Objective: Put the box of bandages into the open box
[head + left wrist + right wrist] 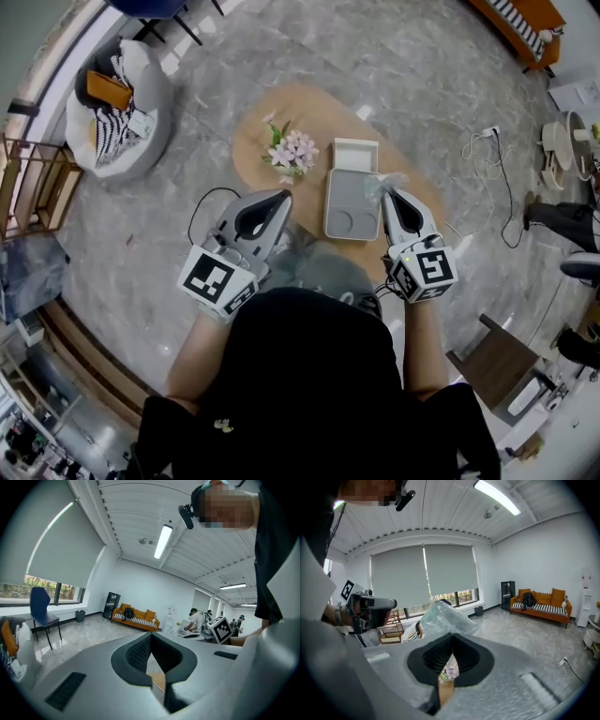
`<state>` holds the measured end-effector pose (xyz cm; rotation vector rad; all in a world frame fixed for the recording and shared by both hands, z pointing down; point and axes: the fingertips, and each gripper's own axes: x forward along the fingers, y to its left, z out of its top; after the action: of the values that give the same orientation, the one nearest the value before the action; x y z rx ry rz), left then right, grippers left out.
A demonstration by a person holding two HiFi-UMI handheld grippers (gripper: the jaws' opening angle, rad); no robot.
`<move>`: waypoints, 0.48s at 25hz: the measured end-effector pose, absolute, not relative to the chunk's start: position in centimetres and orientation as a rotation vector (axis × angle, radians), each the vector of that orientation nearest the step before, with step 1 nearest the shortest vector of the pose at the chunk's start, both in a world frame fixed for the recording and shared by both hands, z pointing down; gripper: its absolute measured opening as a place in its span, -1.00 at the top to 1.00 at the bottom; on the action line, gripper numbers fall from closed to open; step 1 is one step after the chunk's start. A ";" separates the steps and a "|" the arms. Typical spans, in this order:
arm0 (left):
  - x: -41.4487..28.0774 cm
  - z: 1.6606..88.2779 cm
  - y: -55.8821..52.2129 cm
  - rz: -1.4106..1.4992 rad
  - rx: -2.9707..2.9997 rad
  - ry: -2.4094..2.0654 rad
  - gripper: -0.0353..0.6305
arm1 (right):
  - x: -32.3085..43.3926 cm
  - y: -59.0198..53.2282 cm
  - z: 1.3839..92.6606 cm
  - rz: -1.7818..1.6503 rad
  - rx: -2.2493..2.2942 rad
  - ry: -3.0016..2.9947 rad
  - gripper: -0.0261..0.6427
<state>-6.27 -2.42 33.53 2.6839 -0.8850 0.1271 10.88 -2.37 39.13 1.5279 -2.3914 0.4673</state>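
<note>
Bandages (387, 184): in a crinkled clear wrap, pinched at the tips of the right gripper (390, 196), just over the right edge of the open box (351, 208). Same seen from the right gripper view: jaws of the right gripper (451, 636) closed together on the wrap, bandages (443, 618) bulging out beyond the tips.

Left gripper (280, 198): jaws pressed together, holding nothing, hanging over the near left edge of the table (314, 105), apart from the box. Confirmed in the left gripper view, left gripper (151, 635) with pads meeting and only a sliver of wood showing below.

Box: white, lid flipped back toward the far side, tray with a round recess, lying on the table's right half. Flowers (292, 151), pale pink with green leaves, just left of it.

Table: oval, light wood, standing on a floor (403, 66) of glossy grey marble. Left of it a white beanbag (127, 103) with a striped cushion. Right of it a white cable (492, 155) trailing across the stone.

Room: large, white walls, grey blinds (424, 573) half down over wide windows, strip lights (163, 541) on a ribbed ceiling, orange sofa (539, 603) against the far wall, blue chair (42, 613) by the window
</note>
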 end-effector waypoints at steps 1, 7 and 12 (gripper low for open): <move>-6.1 33.8 -2.8 0.139 2.674 -0.900 0.86 | 11.2 -3.0 40.0 0.478 1.513 -2.385 0.92; -5.3 35.8 -5.0 0.197 2.603 -1.002 0.86 | 13.1 -6.3 45.7 0.587 1.408 -2.373 0.92; -5.0 37.3 -6.2 0.256 2.529 -1.078 0.86 | 13.5 -8.5 49.7 0.639 1.290 -2.356 0.92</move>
<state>-5.01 -6.21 37.29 2.5285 -1.0783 0.2563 13.50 -8.53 49.75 1.2901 -2.3562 0.6393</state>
